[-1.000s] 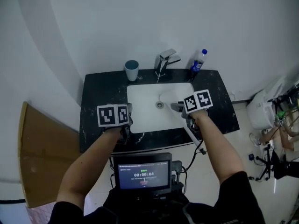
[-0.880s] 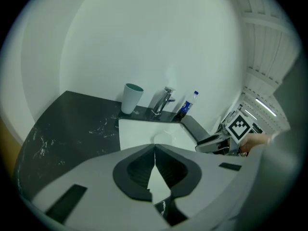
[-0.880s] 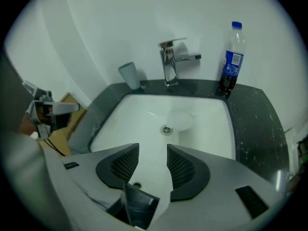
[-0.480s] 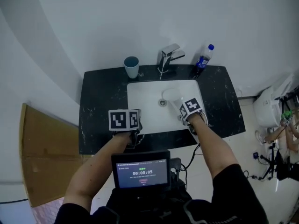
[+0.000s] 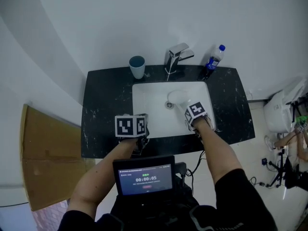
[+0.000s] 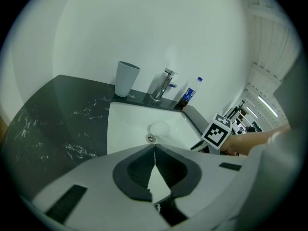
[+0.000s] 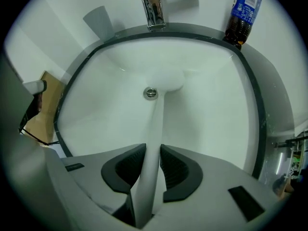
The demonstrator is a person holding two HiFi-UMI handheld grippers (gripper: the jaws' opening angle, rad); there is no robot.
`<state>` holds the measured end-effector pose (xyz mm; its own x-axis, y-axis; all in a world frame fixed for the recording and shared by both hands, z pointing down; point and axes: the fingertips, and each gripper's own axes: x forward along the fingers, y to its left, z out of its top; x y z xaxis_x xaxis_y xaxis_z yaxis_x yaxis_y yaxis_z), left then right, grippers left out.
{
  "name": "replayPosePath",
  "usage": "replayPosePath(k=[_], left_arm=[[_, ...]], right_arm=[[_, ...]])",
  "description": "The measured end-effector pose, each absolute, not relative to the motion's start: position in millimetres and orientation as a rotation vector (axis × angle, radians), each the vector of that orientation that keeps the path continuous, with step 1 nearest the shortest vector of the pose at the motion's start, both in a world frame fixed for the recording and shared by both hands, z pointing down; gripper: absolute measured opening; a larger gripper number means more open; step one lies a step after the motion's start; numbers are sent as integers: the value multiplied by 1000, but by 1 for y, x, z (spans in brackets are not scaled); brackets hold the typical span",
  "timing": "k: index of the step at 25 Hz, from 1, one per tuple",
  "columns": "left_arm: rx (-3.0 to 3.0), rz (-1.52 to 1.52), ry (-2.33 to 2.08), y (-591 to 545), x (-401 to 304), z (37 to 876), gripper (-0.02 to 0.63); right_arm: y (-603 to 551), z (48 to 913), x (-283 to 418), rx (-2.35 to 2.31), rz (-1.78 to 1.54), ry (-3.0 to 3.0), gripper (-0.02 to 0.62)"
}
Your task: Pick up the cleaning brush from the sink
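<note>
The white cleaning brush (image 7: 156,124) lies in the white sink (image 5: 149,106), its round head (image 5: 177,98) next to the drain (image 7: 150,93) and its long handle running toward the front rim. My right gripper (image 7: 153,150) points straight down into the basin. Its jaws are closing, and the dark pads stand against both sides of the handle. My left gripper (image 6: 154,150) hovers over the sink's front left rim, shut with nothing between its pads.
A chrome faucet (image 5: 176,56) stands behind the basin, a blue-grey cup (image 5: 137,66) to its left, a dark drink bottle (image 5: 213,61) to its right. The black marbled counter (image 5: 106,109) surrounds the sink. Cardboard (image 5: 43,158) leans at the left, below the counter.
My right gripper has dropped into the basin, tipped downward and closed round the brush handle. The left gripper has sunk a little toward the front rim.
</note>
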<state>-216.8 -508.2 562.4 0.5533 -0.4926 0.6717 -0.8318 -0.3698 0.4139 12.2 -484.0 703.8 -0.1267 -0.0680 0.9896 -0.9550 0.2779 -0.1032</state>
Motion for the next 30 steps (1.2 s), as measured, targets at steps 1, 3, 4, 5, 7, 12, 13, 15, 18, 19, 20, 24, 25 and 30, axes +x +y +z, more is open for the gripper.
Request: replayPosePath(k=[1, 3, 4, 5, 7, 12, 13, 15, 18, 19, 20, 24, 25, 30], left_arm=[[2026, 568, -1063, -507, -218, 564, 18], [2015, 558, -1063, -506, -221, 565, 18], [2013, 556, -1066, -506, -223, 565, 18], [2012, 554, -1069, -505, -226, 564, 18], [2011, 544, -1071, -505, -230, 562, 18], [2046, 526, -1071, -500, -237, 547, 18], [2054, 514, -1087, -498, -239, 542, 18], [2084, 490, -1119, -494, -241, 528, 17], [2142, 471, -1062, -481, -231, 514, 17], [2160, 470, -1040, -477, -228, 511, 17], [2180, 473, -1028, -473, -225, 509, 16], [2258, 480, -1074, -449, -210, 498, 17], [2272, 473, -1094, -439, -203, 495, 16], [2425, 362, -1181, -371, -146, 460, 17]], right_arm=[[-483, 705, 12, 999, 1025, -1468, 81], [-484, 707, 13, 998, 982, -1458, 81], [-484, 707, 12, 1000, 970, -1457, 77], [-484, 708, 12, 1003, 970, -1460, 75], [-484, 707, 12, 1019, 980, -1470, 74], [-481, 689, 9, 1075, 998, -1553, 72], [-479, 681, 7, 1088, 1003, -1579, 72], [-473, 660, 2, 1120, 1006, -1636, 72], [-462, 625, -7, 1183, 995, -1721, 72], [-459, 614, -11, 1208, 988, -1753, 72], [-454, 604, -16, 1232, 981, -1788, 72], [-426, 558, -22, 1306, 911, -1961, 72], [-418, 547, -19, 1315, 884, -2009, 72], [-360, 509, 24, 1366, 721, -2197, 72]])
